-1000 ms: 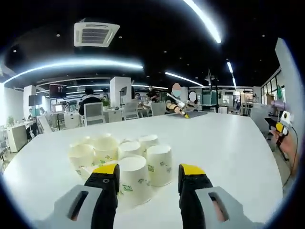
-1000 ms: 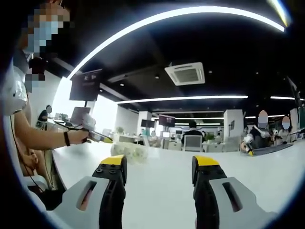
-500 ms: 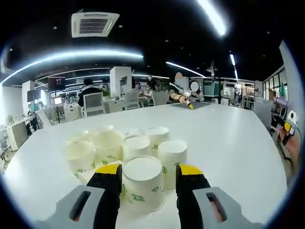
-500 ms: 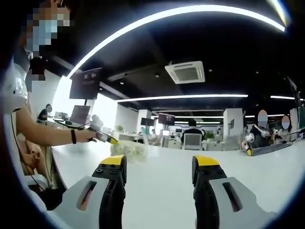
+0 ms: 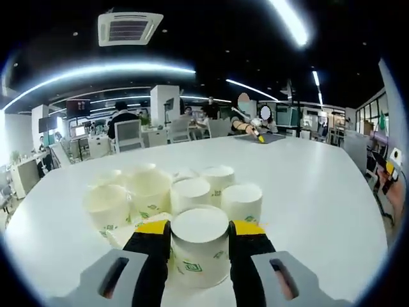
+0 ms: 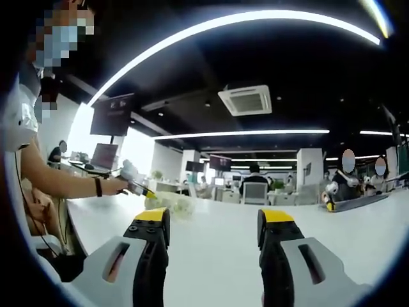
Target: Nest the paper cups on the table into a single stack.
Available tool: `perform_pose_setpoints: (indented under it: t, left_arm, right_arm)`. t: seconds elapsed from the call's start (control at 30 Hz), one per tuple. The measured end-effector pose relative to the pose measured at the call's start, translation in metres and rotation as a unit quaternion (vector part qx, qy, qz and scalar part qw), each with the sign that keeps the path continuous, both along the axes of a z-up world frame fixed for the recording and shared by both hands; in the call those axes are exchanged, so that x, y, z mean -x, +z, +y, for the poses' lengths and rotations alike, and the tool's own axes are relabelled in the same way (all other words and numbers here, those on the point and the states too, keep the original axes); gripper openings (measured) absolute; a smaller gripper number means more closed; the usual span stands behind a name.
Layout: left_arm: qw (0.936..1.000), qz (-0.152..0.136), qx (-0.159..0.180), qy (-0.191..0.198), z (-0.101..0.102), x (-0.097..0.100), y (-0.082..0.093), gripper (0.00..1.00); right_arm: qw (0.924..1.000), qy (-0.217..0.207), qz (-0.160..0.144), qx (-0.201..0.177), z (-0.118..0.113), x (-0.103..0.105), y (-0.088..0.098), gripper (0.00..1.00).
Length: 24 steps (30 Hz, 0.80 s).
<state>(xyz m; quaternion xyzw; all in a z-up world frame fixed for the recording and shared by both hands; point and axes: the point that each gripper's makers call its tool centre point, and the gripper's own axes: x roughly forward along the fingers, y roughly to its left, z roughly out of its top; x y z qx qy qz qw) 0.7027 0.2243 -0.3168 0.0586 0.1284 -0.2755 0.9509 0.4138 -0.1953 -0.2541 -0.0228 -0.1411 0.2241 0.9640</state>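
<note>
A cluster of cream paper cups [image 5: 167, 192] with small green prints stands upside down on the white bench [image 5: 307, 192], bunched close together. The nearest cup [image 5: 199, 246] sits between the yellow-tipped jaws of the left hand-held gripper [image 5: 199, 238], which stand against its sides; a firm clamp cannot be told. The right hand-held gripper [image 6: 214, 225] hangs wide open over bare bench, holding nothing, with the cups far ahead.

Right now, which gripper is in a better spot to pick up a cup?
The left gripper. Its jaws sit either side of the nearest upside-down white paper cup, close to its walls. The right gripper hangs open over bare white table, with the cup cluster far ahead.
</note>
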Motion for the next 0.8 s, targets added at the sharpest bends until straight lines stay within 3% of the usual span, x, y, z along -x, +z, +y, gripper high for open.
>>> perform_pose_setpoints:
  t: [0.3, 0.53, 0.8]
  left_arm:
    - [0.9999, -0.013, -0.002, -0.006, 0.001, 0.011, 0.011, 0.38]
    - [0.9990, -0.028, 0.008, -0.033, -0.012, 0.046, 0.025, 0.38]
    - [0.9937, -0.035, 0.014, -0.106, -0.041, 0.085, 0.036, 0.38]
  right_arm:
    - [0.9999, 0.011, -0.003, 0.000, 0.006, -0.002, 0.001, 0.57]
    - [0.9987, 0.050, 0.000, -0.003, 0.033, -0.009, -0.002, 0.59]
    - [0.9953, 0.096, 0.005, -0.009, 0.066, -0.010, -0.007, 0.60]
